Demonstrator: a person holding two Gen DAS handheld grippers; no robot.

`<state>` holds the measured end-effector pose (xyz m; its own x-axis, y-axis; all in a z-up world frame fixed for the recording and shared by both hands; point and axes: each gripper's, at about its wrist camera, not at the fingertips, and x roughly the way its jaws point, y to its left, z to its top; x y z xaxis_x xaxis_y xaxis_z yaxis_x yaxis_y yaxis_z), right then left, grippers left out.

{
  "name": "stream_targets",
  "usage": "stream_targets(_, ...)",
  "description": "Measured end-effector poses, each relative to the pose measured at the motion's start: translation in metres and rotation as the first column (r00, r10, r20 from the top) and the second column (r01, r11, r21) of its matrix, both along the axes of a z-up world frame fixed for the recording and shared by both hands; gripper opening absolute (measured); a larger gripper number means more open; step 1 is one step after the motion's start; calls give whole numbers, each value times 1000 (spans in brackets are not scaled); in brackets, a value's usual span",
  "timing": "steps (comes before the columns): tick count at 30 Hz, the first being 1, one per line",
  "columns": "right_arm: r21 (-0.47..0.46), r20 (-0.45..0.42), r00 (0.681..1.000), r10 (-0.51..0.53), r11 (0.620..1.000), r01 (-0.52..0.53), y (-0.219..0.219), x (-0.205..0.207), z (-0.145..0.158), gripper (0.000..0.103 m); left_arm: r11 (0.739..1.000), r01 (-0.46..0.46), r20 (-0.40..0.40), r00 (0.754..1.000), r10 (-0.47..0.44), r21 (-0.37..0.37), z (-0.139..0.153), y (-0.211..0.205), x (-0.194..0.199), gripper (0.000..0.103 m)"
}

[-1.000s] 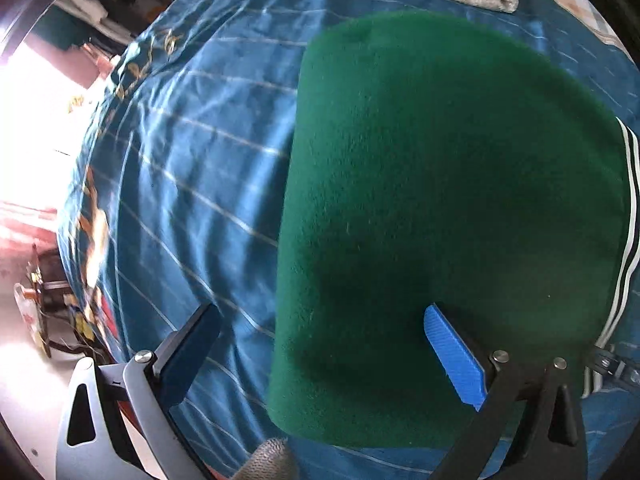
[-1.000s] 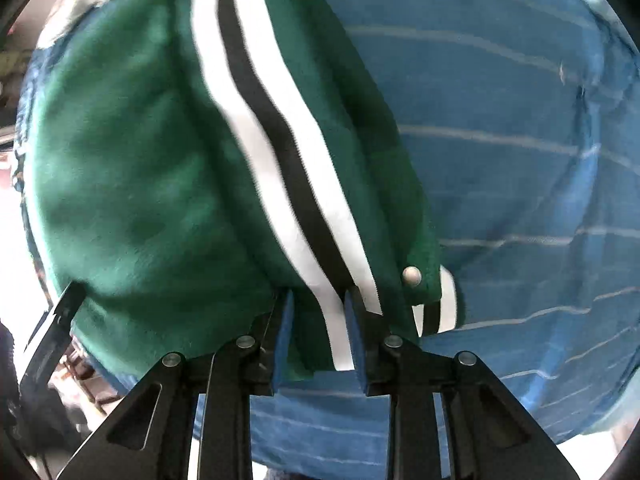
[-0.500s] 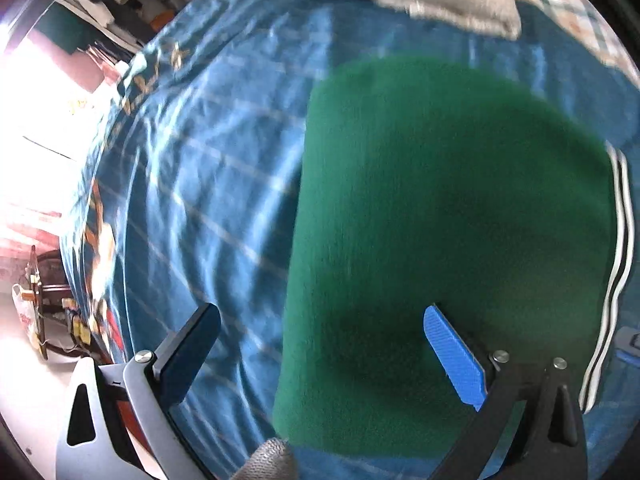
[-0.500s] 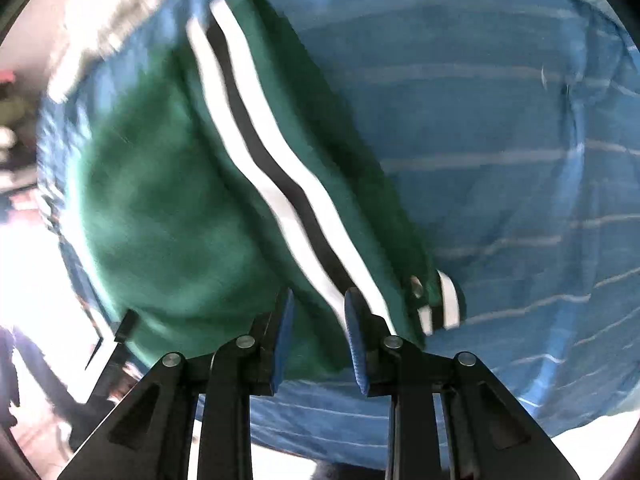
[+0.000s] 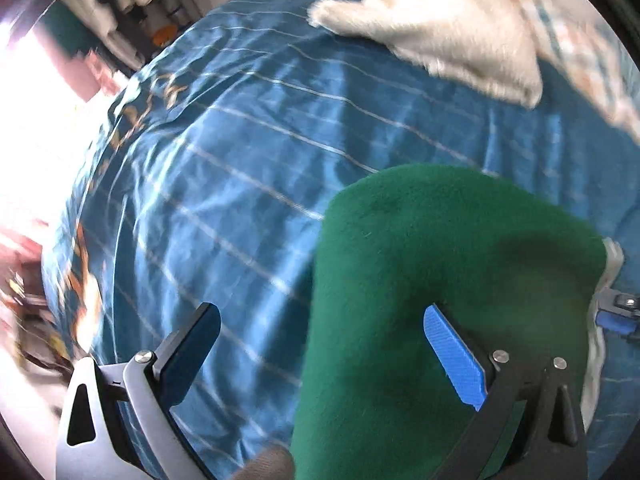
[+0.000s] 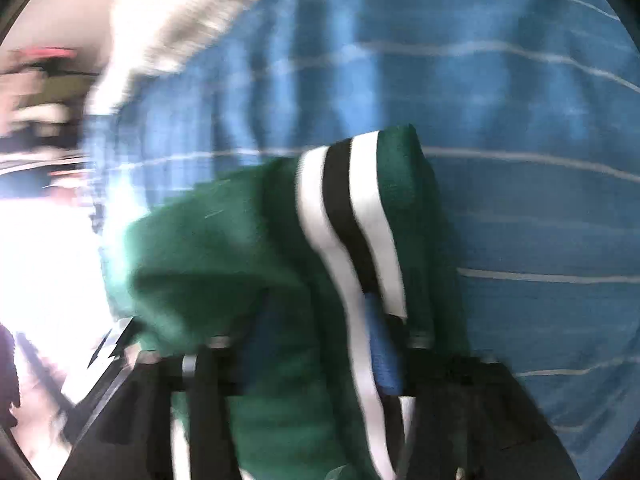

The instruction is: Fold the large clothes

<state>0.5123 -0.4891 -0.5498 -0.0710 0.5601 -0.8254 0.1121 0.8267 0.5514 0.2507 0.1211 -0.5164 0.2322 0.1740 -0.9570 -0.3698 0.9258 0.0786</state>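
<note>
Lying on the blue striped bedspread (image 5: pixel 248 184), the green garment (image 5: pixel 440 280) shows in the left wrist view as a compact, smooth-topped bundle with clean rounded edges, so the folding looks largely done; what may remain is a last tidy or setting it aside, perhaps near the pale folded cloth (image 5: pixel 448 36) at the far end of the bed. The left gripper (image 5: pixel 320 352) points steeply down at the bundle's near left edge with its jaws spread wide and nothing between them, one finger over the bedspread, the other over the green fabric. In the right wrist view, badly blurred, the white-and-black striped trim (image 6: pixel 348 216) runs down the bundle's right side into the right gripper (image 6: pixel 316 352), whose jaws are opening; the trim and some green cloth lie between them, apparently being released. That gripper tilts down toward the bed.
</note>
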Motion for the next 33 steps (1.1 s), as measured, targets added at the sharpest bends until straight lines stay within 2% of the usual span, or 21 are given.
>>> stream_targets(1,5,9,1000,4,1000,-4,-14,-6,4,86,999,-25,21,999,26,-41,5,10,-13,103)
stream_targets(3,31,-9,1000,6,1000,-5,-34,-16,-2,86,991,-59,28,998,62,-122,2,24,-31,103)
stream_targets(5,68,-71,997,34,997,-29,-43,-33,-30,86,974,-62,23,997,68,-217,-11,33,-44,103)
stream_targets(8,176,-146,987,74,983,-48,-39,-54,-77,86,941,-41,22,998,52,-336,-34,35,-51,103)
stream_targets(9,256,-146,987,62,966,-23,-36,-56,-88,88,927,-26,22,999,37,-374,-42,33,-50,103)
stream_targets(11,320,-135,990,42,947,4,-30,-53,-97,88,900,7,28,1000,6,-435,-54,25,-43,103)
stream_targets(12,386,-135,990,36,922,19,-25,-51,-99,88,891,18,28,1000,-6,-455,-57,23,-40,103)
stream_targets(13,396,-134,990,34,918,22,-23,-51,-100,88,877,27,22,1000,-19,-480,-63,19,-35,103)
stream_targets(15,395,-115,992,49,919,1,-15,-50,-101,88,858,53,27,999,-45,-511,-67,15,-29,103)
stream_targets(17,393,-103,993,62,920,-17,-14,-51,-95,84,857,90,35,996,-84,-508,-67,10,-23,103)
stream_targets(18,401,-110,992,63,916,-14,-17,-54,-92,69,856,114,45,993,-106,-504,-68,8,-20,103)
stream_targets(19,415,-128,990,54,910,4,-19,-58,-90,64,857,130,49,991,-122,-499,-69,7,-17,103)
stream_targets(21,454,-161,987,18,889,57,-24,-69,-84,56,842,157,56,987,-150,-517,-72,7,-13,103)
stream_targets(25,513,-261,964,-41,841,174,-20,-102,-65,52,809,207,69,977,-203,-550,-70,15,-7,103)
stream_targets(27,494,-291,956,-44,849,189,-12,-124,-57,52,786,248,73,965,-252,-566,-68,19,-2,103)
stream_targets(28,456,-297,954,-46,870,184,-8,-133,-58,52,778,263,74,960,-271,-571,-68,21,0,103)
stream_targets(29,416,-303,951,-60,890,189,-5,-139,-63,56,766,278,75,954,-289,-580,-70,23,1,103)
stream_targets(30,366,-304,948,-95,907,208,-5,-144,-70,66,748,290,78,949,-306,-596,-72,26,1,103)
stream_targets(31,330,-296,945,-138,914,237,-7,-147,-78,70,731,302,79,943,-323,-612,-75,26,2,103)
stream_targets(33,338,-294,935,-199,893,297,-9,-147,-93,79,698,332,93,929,-358,-634,-80,24,6,103)
